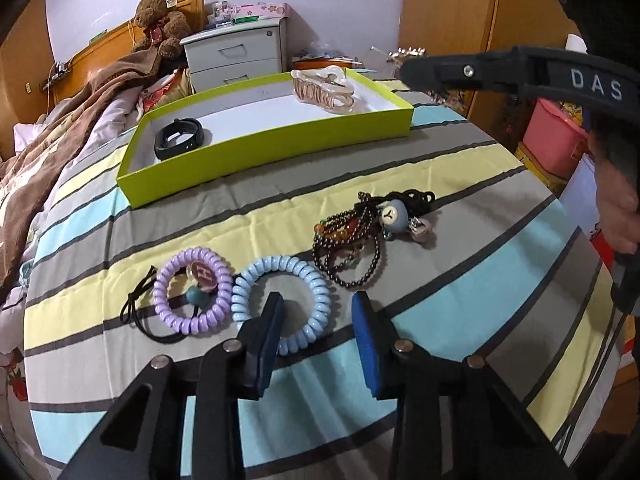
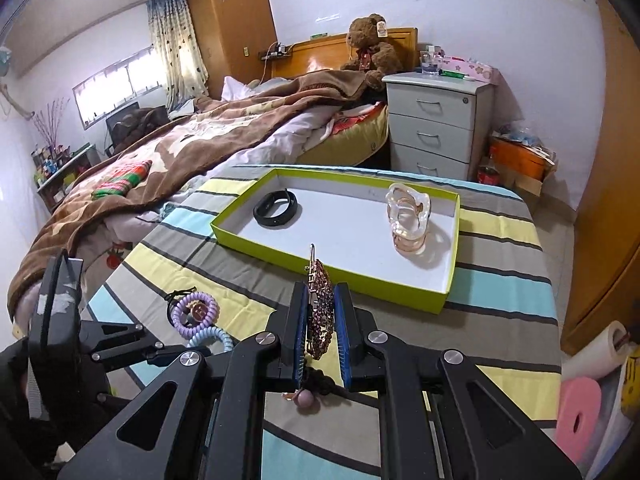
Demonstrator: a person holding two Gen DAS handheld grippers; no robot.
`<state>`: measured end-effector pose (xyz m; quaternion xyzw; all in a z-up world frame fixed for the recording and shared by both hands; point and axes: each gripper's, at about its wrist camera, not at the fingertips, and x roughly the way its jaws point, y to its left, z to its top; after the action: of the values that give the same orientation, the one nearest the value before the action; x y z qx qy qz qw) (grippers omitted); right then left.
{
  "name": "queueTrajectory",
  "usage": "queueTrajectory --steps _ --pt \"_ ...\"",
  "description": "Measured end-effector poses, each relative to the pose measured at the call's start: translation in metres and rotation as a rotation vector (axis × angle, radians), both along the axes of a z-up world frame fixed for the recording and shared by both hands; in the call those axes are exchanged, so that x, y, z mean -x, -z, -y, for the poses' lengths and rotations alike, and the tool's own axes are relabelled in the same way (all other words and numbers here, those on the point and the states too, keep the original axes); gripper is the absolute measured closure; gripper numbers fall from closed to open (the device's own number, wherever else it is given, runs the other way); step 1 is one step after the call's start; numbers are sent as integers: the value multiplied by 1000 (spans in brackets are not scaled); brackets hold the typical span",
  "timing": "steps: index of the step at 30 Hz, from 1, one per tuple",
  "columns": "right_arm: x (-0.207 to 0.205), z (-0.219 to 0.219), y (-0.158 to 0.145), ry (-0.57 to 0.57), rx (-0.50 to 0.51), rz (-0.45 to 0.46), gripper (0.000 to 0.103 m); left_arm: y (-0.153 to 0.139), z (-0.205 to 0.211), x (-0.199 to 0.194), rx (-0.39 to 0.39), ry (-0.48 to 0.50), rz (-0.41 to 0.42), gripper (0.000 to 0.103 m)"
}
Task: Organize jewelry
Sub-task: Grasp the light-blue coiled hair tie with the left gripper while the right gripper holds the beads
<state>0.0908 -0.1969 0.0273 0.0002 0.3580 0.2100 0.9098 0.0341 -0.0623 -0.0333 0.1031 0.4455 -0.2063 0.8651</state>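
Note:
A lime-green tray on the striped cloth holds a black wristband and a clear hair claw. My right gripper is shut on a rhinestone hair clip, held above the cloth just short of the tray; its arm shows in the left wrist view. My left gripper is open and empty over a blue coil hair tie. A purple coil tie lies to its left, a dark bead necklace pile behind it.
A black elastic tie lies left of the purple coil. A bed with a brown blanket is on the left. A grey drawer unit and a teddy bear stand behind the tray. A pink bin is at the right.

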Motion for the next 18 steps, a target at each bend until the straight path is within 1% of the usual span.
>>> queueTrajectory --steps 3,5,6,8,10,14,18 --pt "2 1 -1 2 -6 4 89 0 0 1 -6 7 5 67" --pt "3 1 -1 5 -7 7 89 -1 2 1 -14 15 3 75" --pt "3 2 -1 5 -9 5 89 -1 3 1 -13 19 3 77" --pt "4 3 -1 6 -7 2 89 -1 4 2 -17 18 4 88" --pt "4 3 1 7 -3 -2 89 -2 3 1 -17 8 2 92" --pt "5 4 1 12 -4 -4 89 -4 2 2 -15 -7 7 92" --pt "8 5 1 15 -6 -3 89 -11 -2 3 5 -22 21 92"
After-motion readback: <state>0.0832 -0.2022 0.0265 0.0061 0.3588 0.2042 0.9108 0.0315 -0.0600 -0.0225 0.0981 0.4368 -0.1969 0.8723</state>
